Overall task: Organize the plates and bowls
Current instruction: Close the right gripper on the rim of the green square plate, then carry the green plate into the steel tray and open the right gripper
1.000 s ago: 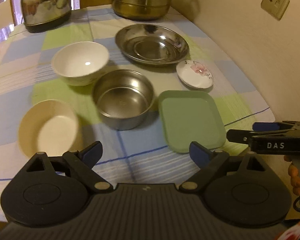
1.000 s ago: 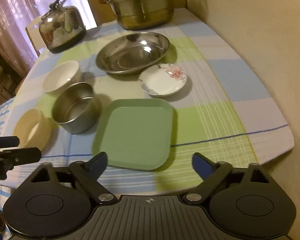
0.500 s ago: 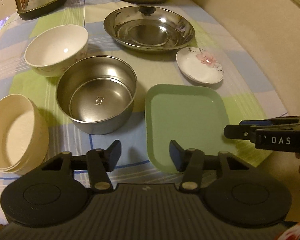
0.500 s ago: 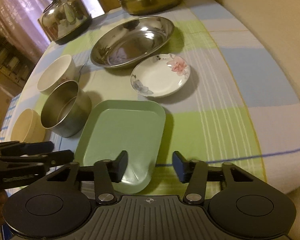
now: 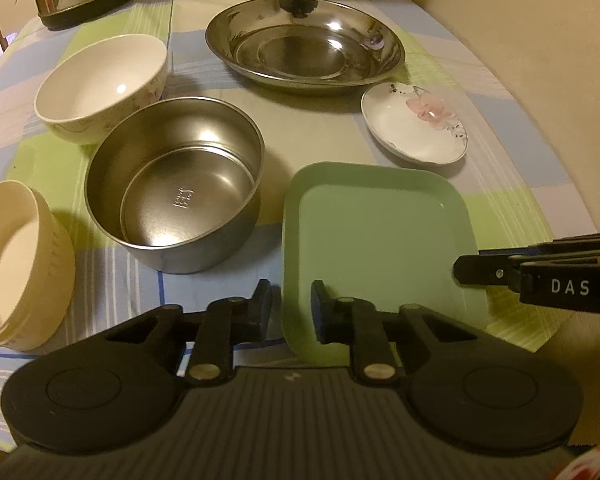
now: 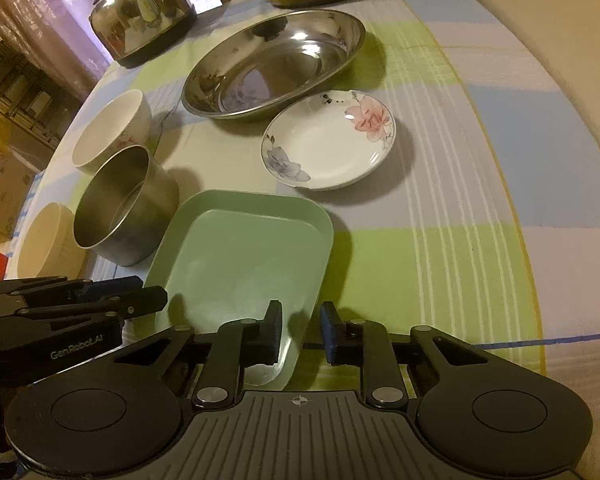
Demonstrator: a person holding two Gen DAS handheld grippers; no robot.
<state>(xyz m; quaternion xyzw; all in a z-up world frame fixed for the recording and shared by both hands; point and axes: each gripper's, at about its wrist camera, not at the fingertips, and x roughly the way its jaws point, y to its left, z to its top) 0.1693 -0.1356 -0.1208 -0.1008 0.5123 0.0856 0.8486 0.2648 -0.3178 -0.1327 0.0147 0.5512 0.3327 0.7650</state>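
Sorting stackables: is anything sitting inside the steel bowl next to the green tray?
No, the steel bowl is empty; its bare stamped bottom shows.

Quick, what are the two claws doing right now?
Left claw: just been closing, green plate rim between, not gripping.
Right claw: likewise closing astride the plate's other edge, not gripping.

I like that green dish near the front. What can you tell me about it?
The green plate is squarish with rounded corners and a raised rim, matte, plastic by its look, empty, flat on the checked tablecloth. The left gripper and right gripper each straddle a near corner, jaws just closing; contact is unclear.
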